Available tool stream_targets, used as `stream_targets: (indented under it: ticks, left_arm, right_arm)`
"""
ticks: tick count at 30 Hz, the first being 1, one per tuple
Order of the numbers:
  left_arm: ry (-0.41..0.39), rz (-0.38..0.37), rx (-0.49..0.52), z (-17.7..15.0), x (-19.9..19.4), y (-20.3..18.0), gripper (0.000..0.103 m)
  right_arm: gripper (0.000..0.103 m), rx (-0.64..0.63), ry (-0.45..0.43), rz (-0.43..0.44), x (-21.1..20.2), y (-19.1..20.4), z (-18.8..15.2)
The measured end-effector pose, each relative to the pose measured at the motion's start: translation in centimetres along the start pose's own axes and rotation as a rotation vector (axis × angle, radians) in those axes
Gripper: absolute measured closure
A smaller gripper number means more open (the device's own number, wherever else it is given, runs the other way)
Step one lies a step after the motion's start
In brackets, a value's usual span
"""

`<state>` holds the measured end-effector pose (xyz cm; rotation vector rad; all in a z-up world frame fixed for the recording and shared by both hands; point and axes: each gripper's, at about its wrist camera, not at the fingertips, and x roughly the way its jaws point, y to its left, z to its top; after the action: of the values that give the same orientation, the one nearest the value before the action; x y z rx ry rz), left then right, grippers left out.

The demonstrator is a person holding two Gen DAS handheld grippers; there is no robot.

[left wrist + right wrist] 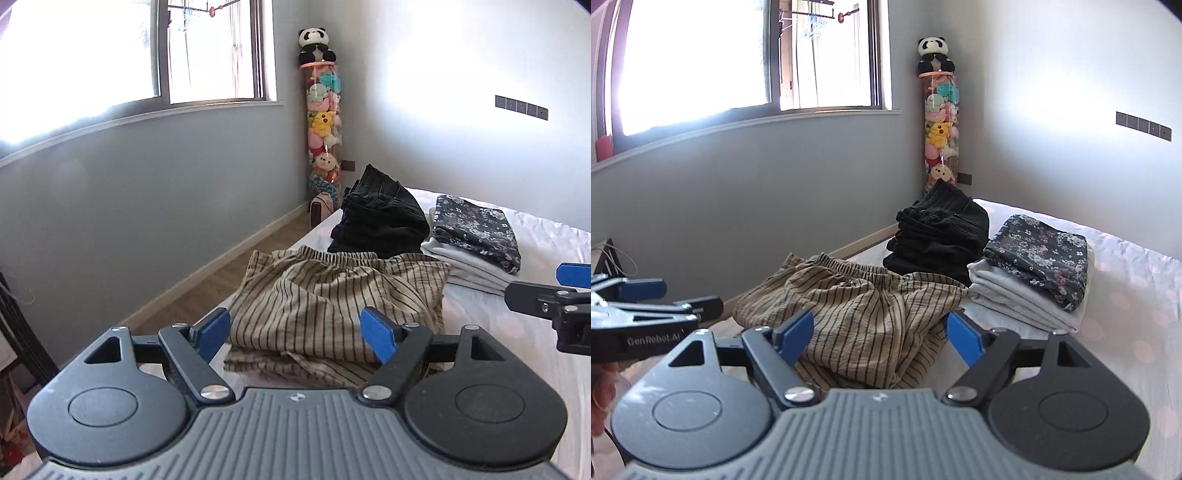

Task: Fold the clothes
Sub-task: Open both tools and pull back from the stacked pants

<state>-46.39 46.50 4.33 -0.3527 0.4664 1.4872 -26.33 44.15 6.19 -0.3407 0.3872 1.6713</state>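
Nearest my lens in the left wrist view is the left tool, its blue pads spread wide with nothing between them. The striped trousers lie bunched on the bed just beyond those pads, in the lower middle of the frame, elastic waistband toward the far side. I see at least one layer doubled under the front edge, but I cannot judge whether this is a fold in progress or a rumpled heap.

Moving right across the frame: the dark jeans sit folded behind the trousers, and to their right a floral garment rests on a pale folded stack. At the right edge the right tool pokes in; from its own camera the right tool is likewise spread and empty, hovering over the trousers' near right corner.

What worries me:
- The cloth is loose and wrinkled, so a pinch could catch only the top layer and drag the rest askew.
- The trousers' left side lies close to the mattress edge, lower left of centre; a pull that way could slide them off to the floor.
- Their far right corner nearly touches the pale stack, so a sweeping fold could knock the finished piles.
- The two tools are near each other and could collide.
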Motion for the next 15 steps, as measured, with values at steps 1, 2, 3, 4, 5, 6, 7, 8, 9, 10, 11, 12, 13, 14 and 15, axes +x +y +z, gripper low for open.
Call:
stream_targets:
  ticks: [1,2,3,4,5,6,7,8,9,10,11,12,13,14,15]
  left_arm:
    - [0.003,0.002,-0.002,-0.2,-0.5,-0.3,0.011]
    - [0.008,0.001,-0.005,-0.5,-1.0,-0.5,0.011]
    - [0.014,0.002,-0.01,-0.8,-1.5,-0.7,0.011]
    - [0.019,0.007,-0.016,-1.2,-2.0,-0.8,0.011]
    - [0.024,0.013,-0.023,-1.6,-2.5,-0.9,0.011]
    - [0.03,0.018,-0.029,-2.0,-3.1,-1.0,0.011]
    - [0.035,0.023,-0.036,-2.4,-3.6,-1.1,0.011]
    - [0.04,0.028,-0.042,-2.8,-4.1,-1.2,0.011]
    - [0.046,0.033,-0.049,-3.2,-4.6,-1.3,0.011]
    - [0.051,0.037,-0.06,-3.6,-5.1,-1.3,0.011]
    - [0.057,0.038,-0.079,-3.9,-5.6,-1.2,0.011]
    - [0.062,0.038,-0.097,-4.2,-6.0,-1.2,0.011]
    - [0.067,0.036,-0.109,-4.5,-6.4,-1.2,0.011]
    - [0.07,0.036,-0.118,-4.9,-6.7,-1.2,0.011]
    - [0.073,0.039,-0.122,-5.3,-7.1,-1.3,0.011]
  right_arm:
    - [0.018,0.008,0.002,0.004,-0.5,0.0,-0.2]
    - [0.018,0.014,0.006,0.004,-1.0,0.0,-0.4]
    - [0.018,0.017,0.01,0.005,-1.5,0.0,-0.7]
    - [0.018,0.017,0.013,0.004,-1.9,0.1,-1.0]
    - [0.018,0.016,0.016,0.004,-2.3,0.1,-1.4]
    - [0.018,0.015,0.018,0.003,-2.8,0.2,-1.7]
    - [0.018,0.014,0.018,0.001,-3.3,0.2,-2.1]
    - [0.018,0.013,0.017,-0.001,-3.8,0.3,-2.4]
    - [0.018,0.014,0.016,-0.004,-4.3,0.3,-2.7]
    - [0.018,0.014,0.014,-0.007,-4.8,0.3,-3.0]
    - [0.018,0.013,0.009,-0.01,-5.3,0.4,-3.2]
    - [0.018,0.013,0.004,-0.013,-5.7,0.4,-3.4]
    - [0.018,0.011,-0.001,-0.016,-6.2,0.4,-3.6]
    - [0.017,0.009,-0.003,-0.015,-6.5,0.5,-3.8]
    - [0.017,0.007,-0.005,-0.014,-6.9,0.6,-4.0]
